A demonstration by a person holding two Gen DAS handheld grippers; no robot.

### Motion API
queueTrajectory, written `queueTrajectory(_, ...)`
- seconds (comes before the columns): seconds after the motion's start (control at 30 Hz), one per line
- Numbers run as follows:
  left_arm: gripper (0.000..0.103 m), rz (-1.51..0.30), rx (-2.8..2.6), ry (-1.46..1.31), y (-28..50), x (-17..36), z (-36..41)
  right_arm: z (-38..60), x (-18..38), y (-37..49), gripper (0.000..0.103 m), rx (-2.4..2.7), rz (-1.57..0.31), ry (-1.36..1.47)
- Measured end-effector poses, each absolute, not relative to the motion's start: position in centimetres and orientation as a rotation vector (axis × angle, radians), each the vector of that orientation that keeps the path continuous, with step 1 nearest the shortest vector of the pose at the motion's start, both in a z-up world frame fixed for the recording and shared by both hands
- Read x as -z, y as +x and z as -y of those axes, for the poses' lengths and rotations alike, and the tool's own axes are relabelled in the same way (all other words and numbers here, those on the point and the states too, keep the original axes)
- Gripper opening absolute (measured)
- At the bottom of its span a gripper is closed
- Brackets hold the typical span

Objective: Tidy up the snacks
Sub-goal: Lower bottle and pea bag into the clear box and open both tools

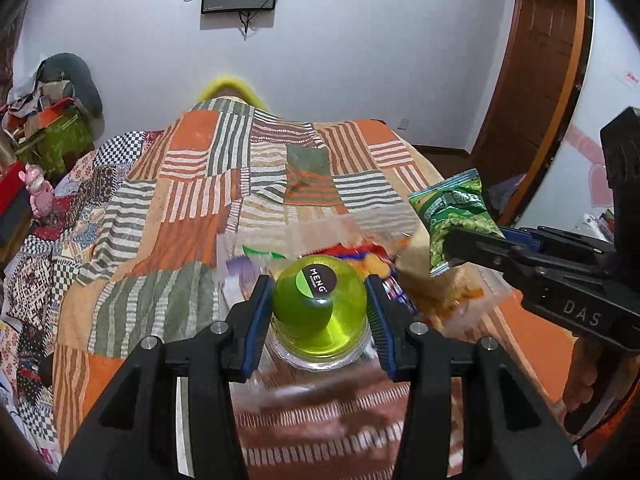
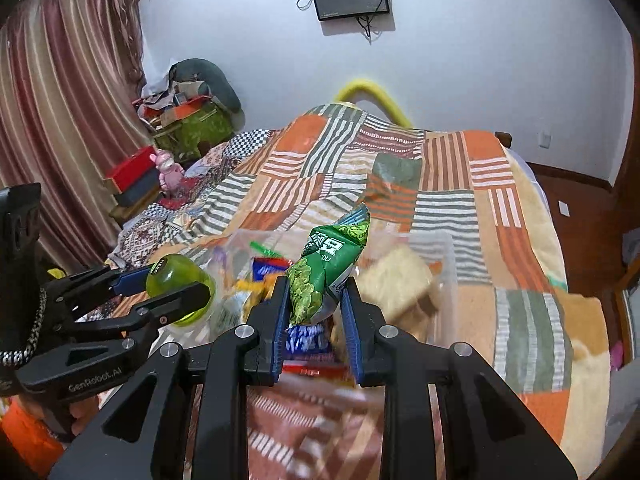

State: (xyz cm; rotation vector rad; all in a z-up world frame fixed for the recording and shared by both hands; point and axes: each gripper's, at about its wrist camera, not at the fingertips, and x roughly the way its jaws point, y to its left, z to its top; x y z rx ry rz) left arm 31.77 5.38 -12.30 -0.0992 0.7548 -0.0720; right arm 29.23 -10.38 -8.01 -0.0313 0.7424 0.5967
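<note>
The left claw point(image 1: 320, 312) is clamping a green jelly cup point(image 1: 319, 312) between its blue pads, lid end facing the camera, and in the left wrist view it is hanging just above a clear plastic bin point(image 1: 280, 236) that is sitting on the patchwork quilt point(image 1: 192, 200) of the bed. The cup is round and slick, so the pads are pressing on its widest part — probably the only hold that will not squirt it out. Beneath it the bin is showing a blurred jumble of coloured wrappers, which suggests the cup is either going in or coming out; which one I cannot tell. To the right, the right claw point(image 1: 450, 246) is reaching in from the side and pinching a green pea snack bag point(image 1: 452, 208) by its lower end, so the bag is standing up clear of the pile.

In the right wrist view, the right claw point(image 2: 316, 304) is gripping the green pea snack bag point(image 2: 328, 268) near its bottom seam, and the bag is tilting up and to the right above the clear plastic bin point(image 2: 444, 264). Holding it by the flat crimped end is sensible — the puffed middle would crush. Blue and red packets and a pale cracker pack point(image 2: 400, 284) are lying in the bin below. At the left, the left claw point(image 2: 182, 284) is carrying the green jelly cup point(image 2: 180, 284) over the bin's near corner, well apart from the bag, so the two loads are not colliding.
</note>
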Motion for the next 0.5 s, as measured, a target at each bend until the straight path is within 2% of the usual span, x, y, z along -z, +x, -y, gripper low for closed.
queueTrajectory(0.27,0.046,-0.789,0.055,-0.149,34.1,14.1,-6.4,9.2,9.6,31.1,0.025,-0.580,-0.780,-0.033)
queueTrajectory(0.37,0.046,-0.759,0.054,-0.145,33.7,13.9,-6.4,9.2,9.8,30.8,0.034,-0.570,-0.776,-0.049)
queueTrajectory(0.5,0.047,-0.720,0.059,-0.098,32.7,12.5,-5.6,10.0,9.3,30.3,0.036,-0.576,-0.777,-0.027)
